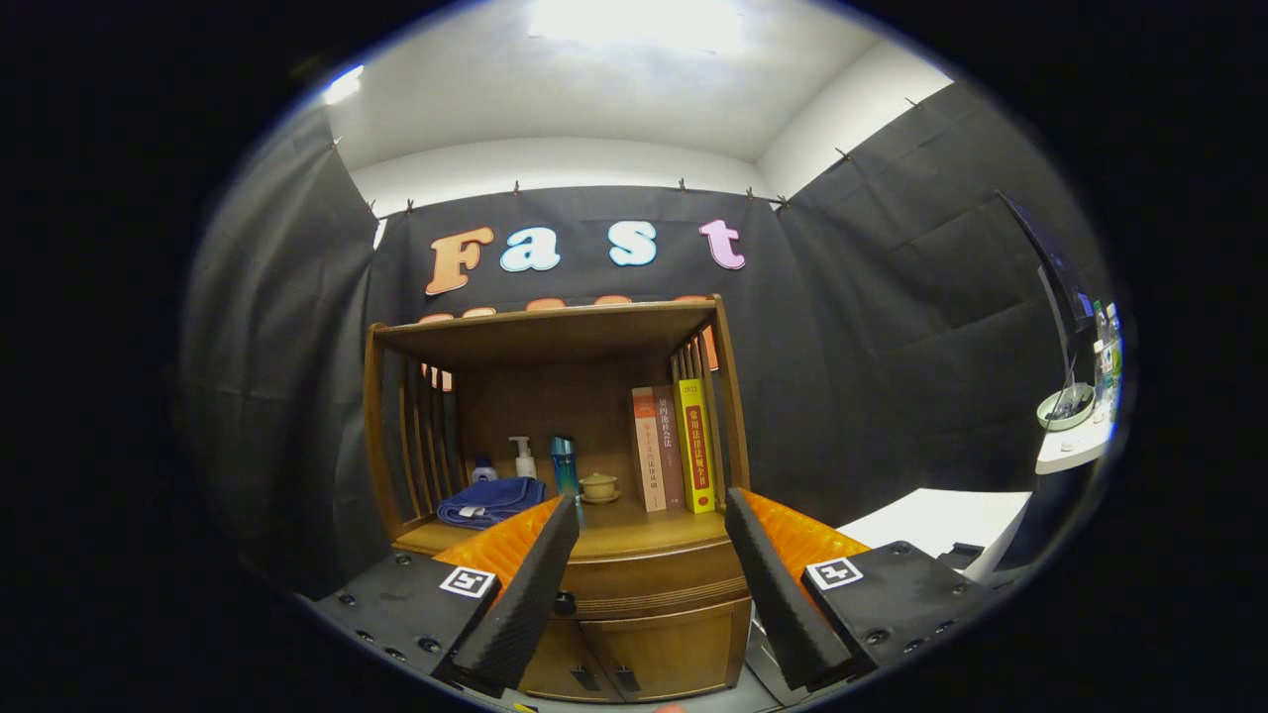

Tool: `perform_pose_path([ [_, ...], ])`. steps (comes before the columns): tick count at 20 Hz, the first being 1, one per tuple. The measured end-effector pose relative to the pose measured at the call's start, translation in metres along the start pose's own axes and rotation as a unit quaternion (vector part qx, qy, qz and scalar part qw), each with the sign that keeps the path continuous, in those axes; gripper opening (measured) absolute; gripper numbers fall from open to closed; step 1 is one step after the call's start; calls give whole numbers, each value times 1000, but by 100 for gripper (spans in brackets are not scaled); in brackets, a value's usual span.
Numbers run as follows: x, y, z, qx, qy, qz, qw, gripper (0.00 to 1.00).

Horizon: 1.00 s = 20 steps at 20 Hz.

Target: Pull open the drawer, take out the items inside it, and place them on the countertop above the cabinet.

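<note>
Between the two spread fingers of the claw (654,584), which is released and grasps nothing, sits the closed drawer (654,582) of the wooden cabinet (644,644), its small dark knob (565,601) just beside the left finger (525,594). Just beyond the fingertips lies the counter (644,533), under an open shelf frame. On it, further ahead, rest a folded blue towel (490,500), a pump bottle (523,458), a teal bottle (564,465), a small lidded pot (598,486) and upright books (674,448).

Countertop (634,540) bears towel (490,500), bottles, books (upright) (674,446).
</note>
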<state>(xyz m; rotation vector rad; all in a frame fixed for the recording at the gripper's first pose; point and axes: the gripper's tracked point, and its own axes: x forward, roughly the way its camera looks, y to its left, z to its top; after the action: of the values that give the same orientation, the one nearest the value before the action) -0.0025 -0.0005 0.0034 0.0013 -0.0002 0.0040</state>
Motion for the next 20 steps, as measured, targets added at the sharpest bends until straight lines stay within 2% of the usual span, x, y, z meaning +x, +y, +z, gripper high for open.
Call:
perform_pose_path([
  [5, 0, 6, -2, -5, -2, 6, 1000, 98],
  [9, 11, 14, -24, 8, -2, 15, 1000, 98],
  [13, 28, 40, -67, 23, 1, 40, 999, 98],
  [16, 37, 57, -120, 9, 36, 43, 998, 98],
  [20, 66, 100, -168, 18, 66, 77, 995, 98],
])
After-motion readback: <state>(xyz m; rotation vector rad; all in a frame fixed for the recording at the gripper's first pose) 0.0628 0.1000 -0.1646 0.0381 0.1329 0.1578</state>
